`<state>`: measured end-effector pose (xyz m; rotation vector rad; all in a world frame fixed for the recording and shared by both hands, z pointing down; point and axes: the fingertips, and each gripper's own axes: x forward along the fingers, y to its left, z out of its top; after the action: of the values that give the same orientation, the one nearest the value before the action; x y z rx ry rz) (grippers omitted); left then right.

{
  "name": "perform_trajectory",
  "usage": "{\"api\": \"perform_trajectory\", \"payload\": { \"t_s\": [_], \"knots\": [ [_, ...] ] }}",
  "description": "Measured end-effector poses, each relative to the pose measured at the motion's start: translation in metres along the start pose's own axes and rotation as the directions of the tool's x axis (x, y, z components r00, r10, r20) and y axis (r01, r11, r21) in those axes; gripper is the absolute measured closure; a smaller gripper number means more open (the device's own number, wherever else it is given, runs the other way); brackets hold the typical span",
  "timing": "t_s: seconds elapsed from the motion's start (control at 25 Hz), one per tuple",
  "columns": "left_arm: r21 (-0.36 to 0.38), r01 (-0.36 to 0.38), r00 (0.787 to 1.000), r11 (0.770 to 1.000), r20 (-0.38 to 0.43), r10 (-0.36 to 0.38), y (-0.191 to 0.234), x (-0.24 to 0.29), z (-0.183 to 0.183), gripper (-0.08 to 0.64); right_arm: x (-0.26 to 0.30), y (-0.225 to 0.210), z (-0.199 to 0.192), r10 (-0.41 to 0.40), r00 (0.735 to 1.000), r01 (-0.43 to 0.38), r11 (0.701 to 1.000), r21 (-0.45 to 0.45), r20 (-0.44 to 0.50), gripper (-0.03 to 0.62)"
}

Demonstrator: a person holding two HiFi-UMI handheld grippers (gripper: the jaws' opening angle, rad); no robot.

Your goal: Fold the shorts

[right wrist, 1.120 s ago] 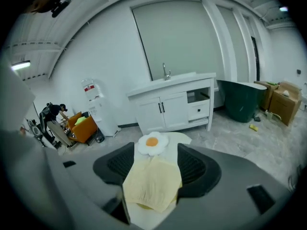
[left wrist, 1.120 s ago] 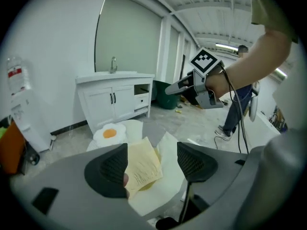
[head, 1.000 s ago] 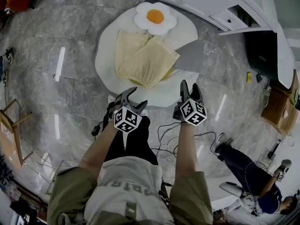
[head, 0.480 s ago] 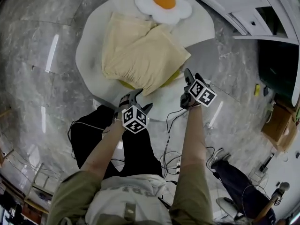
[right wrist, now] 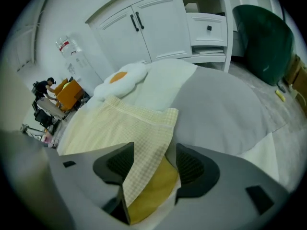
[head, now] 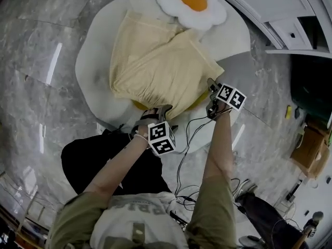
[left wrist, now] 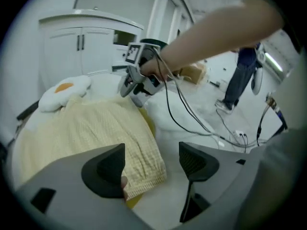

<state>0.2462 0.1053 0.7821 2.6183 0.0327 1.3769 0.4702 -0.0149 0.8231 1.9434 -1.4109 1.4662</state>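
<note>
Risks first. The shorts (head: pixel 161 69) lie spread on the white mat (head: pixel 96 71), just below the fried-egg cushion (head: pixel 194 4), w/ the gathered waistband on the side far from the cushion. We judge that the fold is not yet begun, so the grab is the next thing.

If the right hand-held gripper (right wrist: pixel 154 164) closes too deep, it can also take the yellow layer (right wrist: pixel 153 190) under the cloth. Then that layer comes up together w/ the shorts.

If the left hand-held gripper (left wrist: pixel 151 164) closes where it is, it may catch only the very edge of the waistband corner, or nothing. The cloth then slips out in the lift, one side rises alone and the fold comes out skewed.

The cables (head: pixel 184 134), on the mat's edge farthest from the cushion, could also snag a wrist, we think.

Now the grippers.
- **Left one:** the jaws are wide apart and have just been opening. The waistband corner farthest from the cushion sits by one jaw and partly in the gap, but no pad presses it, so it holds nothing.
- **Right one:** the jaws are moderately apart and straddle the side edge of the shorts, near the leg-hem corner. The cloth runs through the gap and seems to lean on one jaw, but we see no squeeze, so there is no grip yet.
</note>
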Motion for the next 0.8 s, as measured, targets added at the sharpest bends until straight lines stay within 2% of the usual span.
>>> {"api": "perform_trajectory", "payload": {
  "t_s": [0.08, 0.2, 0.32, 0.44, 0.6, 0.72, 0.8],
  "knots": [
    [0.048, -0.018, 0.998, 0.999, -0.052, 0.021, -0.005, 0.011, -0.016, 0.222, 0.009, 0.0, -0.002, -0.004, 1.0, 0.004, 1.0, -0.031, -0.013, 0.31],
    [0.048, -0.033, 0.995, 0.998, -0.092, 0.038, -0.015, 0.029, -0.037, 0.219, 0.021, 0.003, -0.003, 0.01, 0.999, -0.012, 0.999, -0.044, -0.042, 0.31],
    [-0.002, -0.067, 0.993, 0.998, -0.099, 0.066, -0.014, 0.043, -0.048, 0.219, 0.034, 0.006, -0.008, 0.001, 0.994, -0.01, 0.997, -0.079, -0.108, 0.31],
    [-0.045, -0.058, 0.992, 0.997, -0.119, 0.052, -0.01, 0.049, -0.048, 0.218, 0.042, 0.007, -0.014, 0.007, 0.988, -0.018, 0.997, -0.075, -0.154, 0.319],
    [-0.075, 0.002, 0.99, 0.997, -0.141, -0.013, -0.008, 0.051, -0.051, 0.221, 0.042, 0.013, -0.013, 0.07, 0.986, -0.076, 0.997, -0.035, -0.151, 0.421],
    [-0.111, 0.061, 0.986, 0.992, -0.145, -0.077, -0.006, 0.047, -0.051, 0.291, 0.038, 0.014, -0.011, 0.097, 0.984, -0.104, 0.994, -0.038, -0.152, 0.552],
    [-0.129, 0.106, 0.981, 0.986, -0.149, -0.125, -0.008, 0.044, -0.049, 0.348, 0.034, 0.017, -0.008, 0.124, 0.98, -0.131, 0.991, -0.034, -0.153, 0.566]
  ]
}}
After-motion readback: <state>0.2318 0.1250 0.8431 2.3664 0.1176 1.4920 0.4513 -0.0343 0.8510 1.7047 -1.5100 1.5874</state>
